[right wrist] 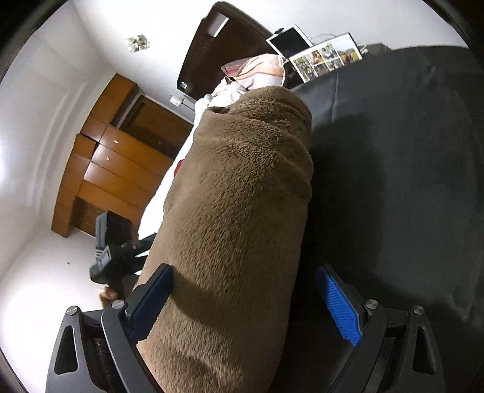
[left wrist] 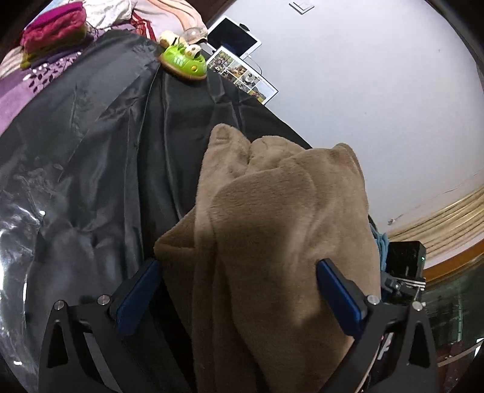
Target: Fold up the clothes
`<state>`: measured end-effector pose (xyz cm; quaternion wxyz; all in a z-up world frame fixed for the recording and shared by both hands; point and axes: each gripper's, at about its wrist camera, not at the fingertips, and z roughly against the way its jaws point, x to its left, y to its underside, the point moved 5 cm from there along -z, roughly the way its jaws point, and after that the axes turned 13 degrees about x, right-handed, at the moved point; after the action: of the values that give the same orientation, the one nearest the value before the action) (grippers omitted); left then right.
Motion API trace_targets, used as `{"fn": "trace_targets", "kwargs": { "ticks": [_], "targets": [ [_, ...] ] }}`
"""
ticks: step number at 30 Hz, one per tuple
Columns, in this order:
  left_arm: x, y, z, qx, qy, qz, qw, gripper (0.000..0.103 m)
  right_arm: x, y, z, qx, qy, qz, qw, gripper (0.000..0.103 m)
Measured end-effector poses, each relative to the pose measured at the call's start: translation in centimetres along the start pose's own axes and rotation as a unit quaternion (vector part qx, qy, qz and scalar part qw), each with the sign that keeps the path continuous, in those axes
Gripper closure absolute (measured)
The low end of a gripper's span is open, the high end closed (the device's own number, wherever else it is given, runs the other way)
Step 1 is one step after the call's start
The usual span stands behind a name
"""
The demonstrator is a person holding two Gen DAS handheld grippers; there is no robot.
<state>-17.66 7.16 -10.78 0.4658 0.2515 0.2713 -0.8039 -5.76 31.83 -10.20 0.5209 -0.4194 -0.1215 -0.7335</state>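
A brown fleece garment [left wrist: 272,211] is bunched up over a black cover [left wrist: 106,136] on the bed. It runs lengthwise between the blue-padded fingers of my left gripper [left wrist: 239,284], which stand wide apart and open, with the fabric brushing both pads. In the right wrist view the same fleece [right wrist: 242,196] rises as a thick roll from between the fingers of my right gripper [right wrist: 242,290]. That gripper is open too. Its left pad touches the cloth and its right pad [right wrist: 341,305] stands free of it. The garment's lower part is hidden under both tools.
A green toy [left wrist: 184,62], a tablet [left wrist: 234,37] and a photo sheet [left wrist: 242,75] lie at the far end of the cover. Folded magenta clothes [left wrist: 53,28] are stacked at the far left. A wooden wardrobe [right wrist: 115,169] stands beyond the bed, above white floor.
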Motion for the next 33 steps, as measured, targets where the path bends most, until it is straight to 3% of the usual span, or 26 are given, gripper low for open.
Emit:
{"fn": "trace_targets", "kwargs": {
  "ticks": [12,18,22,24,26,27,29,32,33],
  "targets": [
    [0.3,-0.4,-0.7,0.026,0.076,-0.028,0.9964,0.001,0.2,-1.6,-2.0,0.016,-0.018,-0.004,1.000,0.005],
    [-1.4,-0.3,-1.8,0.047,0.074,-0.069,0.9938,0.001,1.1,-1.0,-2.2,0.028,-0.021,0.006,0.999,0.005],
    [-1.6,-0.4,-2.1,0.047,0.072,-0.065,0.9941,0.001,2.0,-1.1,-3.2,0.040,-0.009,0.022,0.999,0.001],
    [-1.7,-0.4,-2.1,0.049,0.067,-0.060,0.9947,0.007,2.4,-1.2,-3.7,0.044,0.001,0.033,0.999,0.001],
    [-1.7,-0.3,-2.4,0.058,0.070,-0.052,0.9946,0.024,2.6,-1.3,-3.8,0.041,0.003,0.039,0.998,0.001],
    [-1.7,-0.2,-2.5,0.056,0.070,-0.048,0.9948,0.026,2.6,-1.3,-3.8,0.039,0.005,0.041,0.998,0.003],
    [-2.0,0.0,-2.4,0.053,0.068,-0.047,0.9952,0.033,2.7,-1.2,-3.6,0.032,0.009,0.045,0.998,0.022],
    [-2.8,0.3,-2.0,0.045,0.060,-0.053,0.9958,0.042,3.2,-0.8,-2.8,0.013,0.009,0.058,0.998,0.040],
    [-3.3,0.4,-1.7,0.041,0.054,-0.058,0.9960,0.043,3.4,-0.7,-2.5,0.007,0.012,0.062,0.998,0.042]
  ]
}}
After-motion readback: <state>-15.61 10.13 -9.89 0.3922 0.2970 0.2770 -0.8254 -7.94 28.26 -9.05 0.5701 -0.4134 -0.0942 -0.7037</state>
